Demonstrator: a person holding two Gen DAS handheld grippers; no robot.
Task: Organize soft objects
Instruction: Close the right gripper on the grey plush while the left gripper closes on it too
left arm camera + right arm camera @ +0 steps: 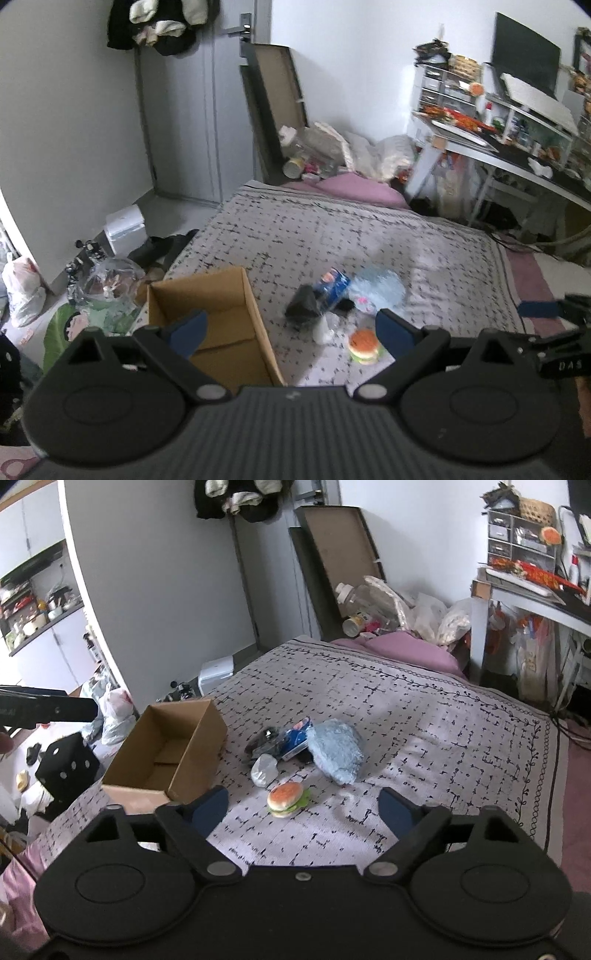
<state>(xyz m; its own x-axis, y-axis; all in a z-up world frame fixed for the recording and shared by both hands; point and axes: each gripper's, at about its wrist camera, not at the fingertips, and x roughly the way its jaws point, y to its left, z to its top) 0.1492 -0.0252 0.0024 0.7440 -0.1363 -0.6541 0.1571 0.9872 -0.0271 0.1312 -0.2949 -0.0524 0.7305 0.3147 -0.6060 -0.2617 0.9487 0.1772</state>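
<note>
Burger toy (287,798) on bedspread (424,738), nearest of pile, just ahead of right gripper (306,810). Behind it: clear plastic wad (264,770), black item (264,743), blue packet (297,738), fluffy blue plush (338,751) to the right, all bunched, some touching. Cardboard box (166,753) left of pile, open top, looks empty. Judged: nothing sorted yet, whole pile left to move.

Right gripper fingers (397,806) spread, nothing between, not touching burger toy. Left gripper (291,332) also spread and empty, hanging over near right wall of box, burger toy (365,346) just inside its right finger (395,334).

Box wall nearest pile stands between items and box floor, so lift-over needed. Plastic wad close behind burger, may snag. Around: cluttered desk (535,602) far right, bags and bottles (388,605) at far bed end, floor clutter left with white bag (116,716). None in path.
</note>
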